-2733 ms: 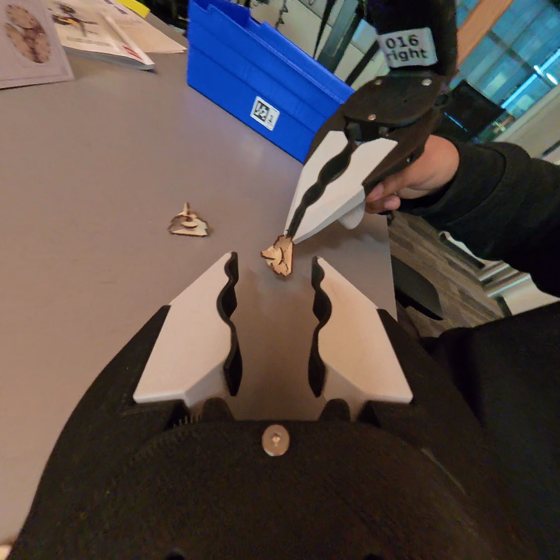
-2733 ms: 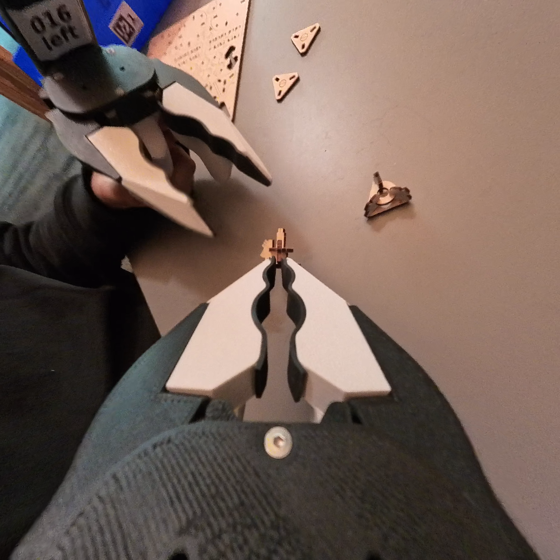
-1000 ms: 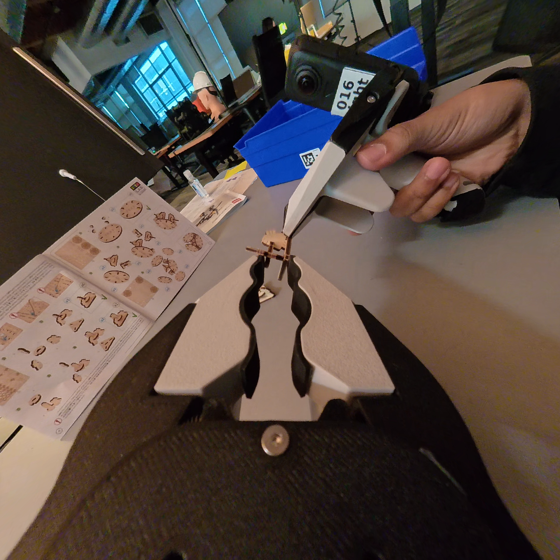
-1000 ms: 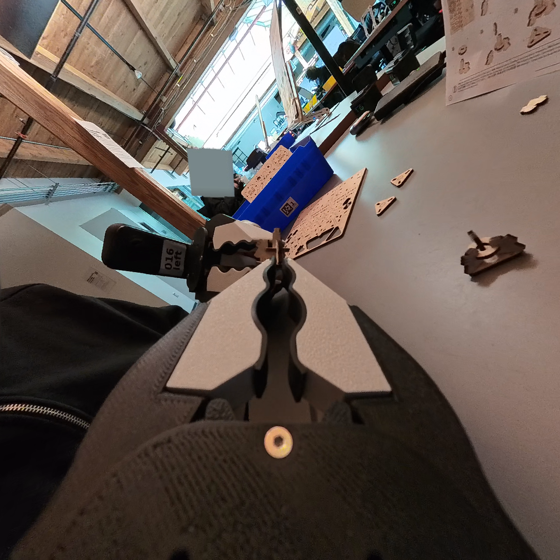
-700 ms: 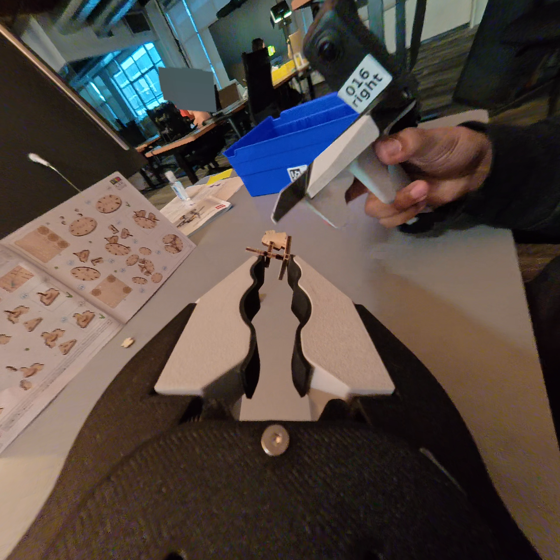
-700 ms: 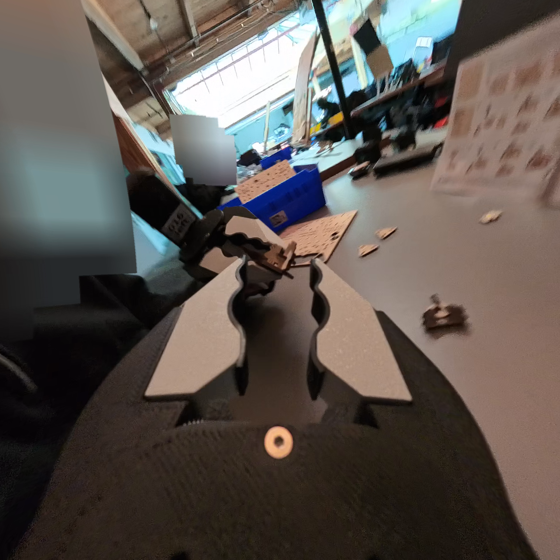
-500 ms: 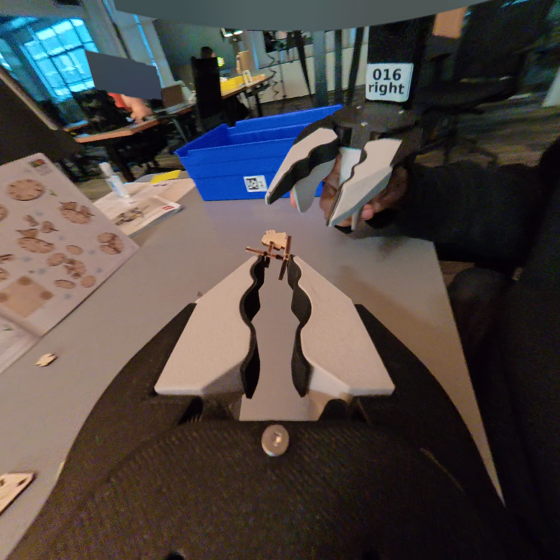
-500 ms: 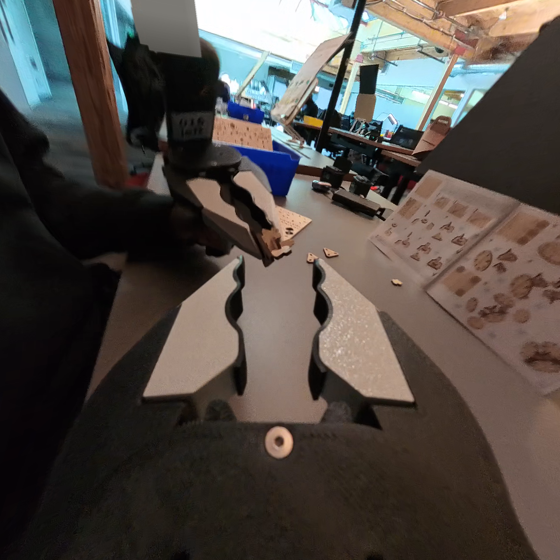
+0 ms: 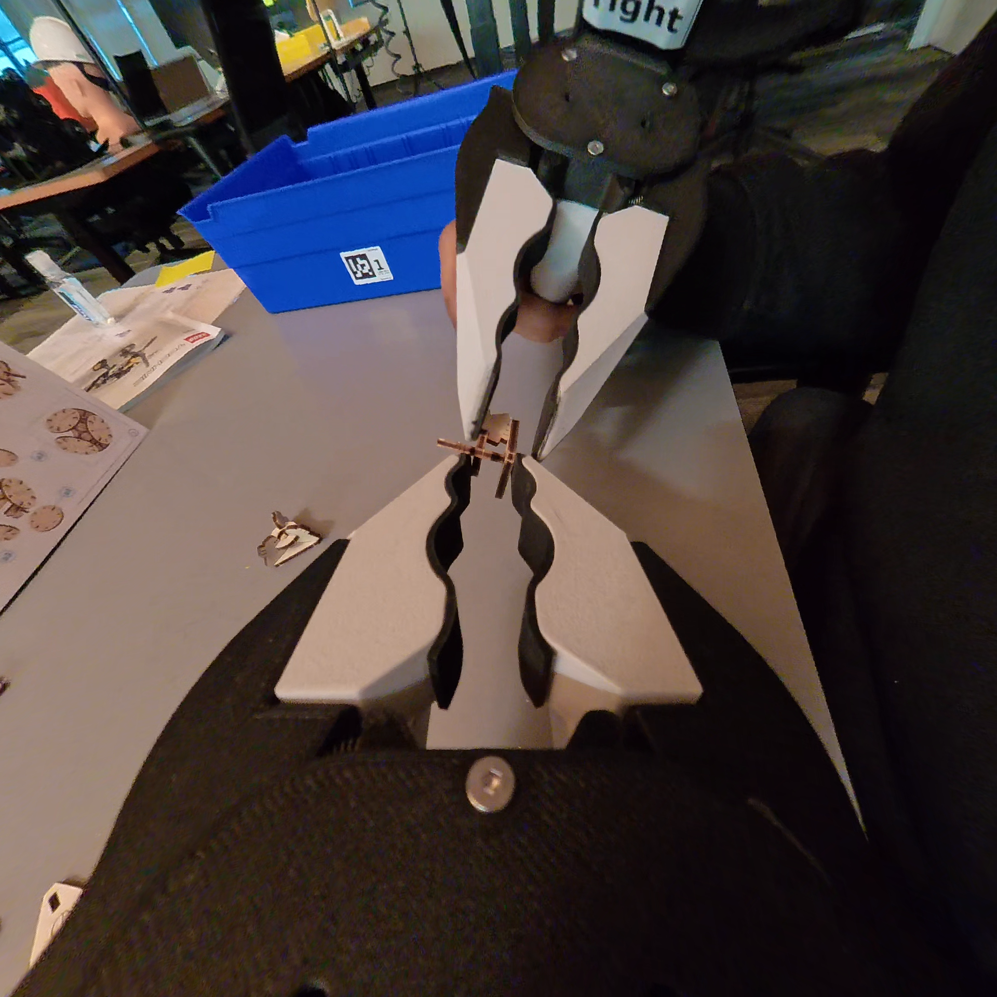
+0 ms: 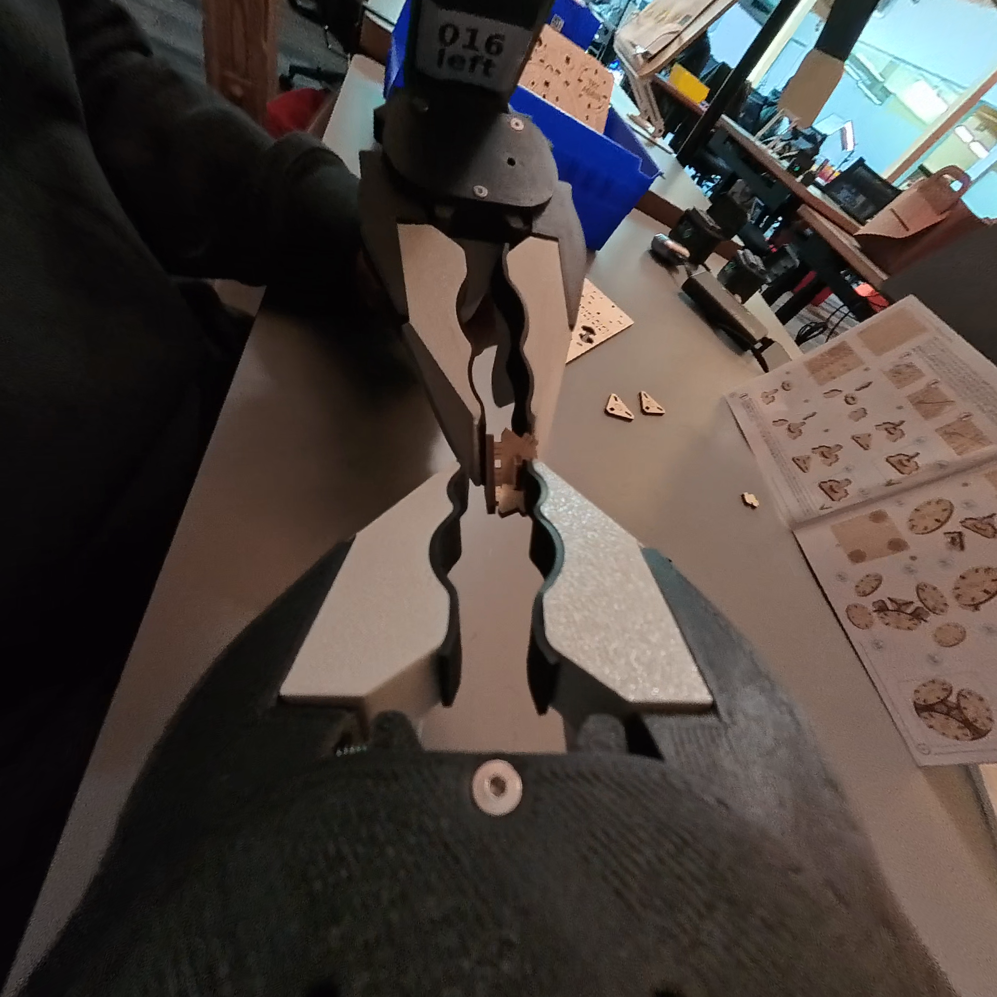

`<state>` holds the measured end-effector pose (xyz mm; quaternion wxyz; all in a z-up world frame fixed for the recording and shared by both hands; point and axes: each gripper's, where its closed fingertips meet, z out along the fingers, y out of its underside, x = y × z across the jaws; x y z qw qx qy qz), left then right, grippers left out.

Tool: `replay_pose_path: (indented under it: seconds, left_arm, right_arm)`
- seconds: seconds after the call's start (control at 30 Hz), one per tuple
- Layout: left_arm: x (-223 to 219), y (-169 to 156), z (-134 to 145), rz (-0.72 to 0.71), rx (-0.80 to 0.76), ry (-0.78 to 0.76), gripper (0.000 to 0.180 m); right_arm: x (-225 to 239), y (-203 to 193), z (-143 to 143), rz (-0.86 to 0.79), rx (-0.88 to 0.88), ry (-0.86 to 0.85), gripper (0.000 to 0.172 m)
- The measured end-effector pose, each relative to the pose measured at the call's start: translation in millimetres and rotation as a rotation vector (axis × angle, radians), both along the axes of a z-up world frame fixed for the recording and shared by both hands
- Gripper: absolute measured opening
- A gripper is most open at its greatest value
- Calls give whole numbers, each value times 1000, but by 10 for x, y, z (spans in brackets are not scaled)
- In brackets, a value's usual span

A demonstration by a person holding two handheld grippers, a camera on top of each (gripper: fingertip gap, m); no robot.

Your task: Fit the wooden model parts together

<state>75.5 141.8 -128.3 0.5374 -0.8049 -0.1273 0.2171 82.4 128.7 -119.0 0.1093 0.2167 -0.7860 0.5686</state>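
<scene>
Fingers of the left gripper (image 9: pixel 490 465) pinched a small wooden piece (image 9: pixel 493 448) above the grey table (image 9: pixel 323 388); the right gripper (image 9: pixel 507 439) straddled it narrowly, contact unclear, with a dim workshop behind.

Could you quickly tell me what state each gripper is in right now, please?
Left gripper: closed on a small wooden assembly, held above the table.
Right gripper: partly open, fingertips straddling the same assembly; contact cannot be told.

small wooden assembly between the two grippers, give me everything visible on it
The wooden assembly is a tiny cluster of thin, pale laser-cut plywood pieces with dark burnt edges, slotted crosswise: a thin cross strip, a slanted upright slat and a scalloped piece behind. It hangs above the grey table, clamped at the tips of the left gripper. The right gripper faces it with jaws straddling its far end; one fingertip looks to touch it, the other stands apart.
</scene>
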Motion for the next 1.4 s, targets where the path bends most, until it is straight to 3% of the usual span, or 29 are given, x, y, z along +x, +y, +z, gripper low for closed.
replay_pose_path:
  seconds: [0.37,0.67,0.9,1.07,1.4]
  left_arm:
    - [3,23,43,-6,18,30,15]
    - [-35,-2,9,21,6,16,13]
    - [-64,-65,174,56,75,69,22]
    - [12,-55,252,23,98,100,2]
    - [7,-45,229,16,105,67,1]
  right_arm:
    - [-10,31,54,-5,-14,45,11]
    - [-61,8,25,-13,-42,-14,11]
    - [-111,51,209,-30,-161,-64,11]
    - [-135,28,173,-50,-150,-48,11]
    - [-120,9,154,-49,-142,-63,10]
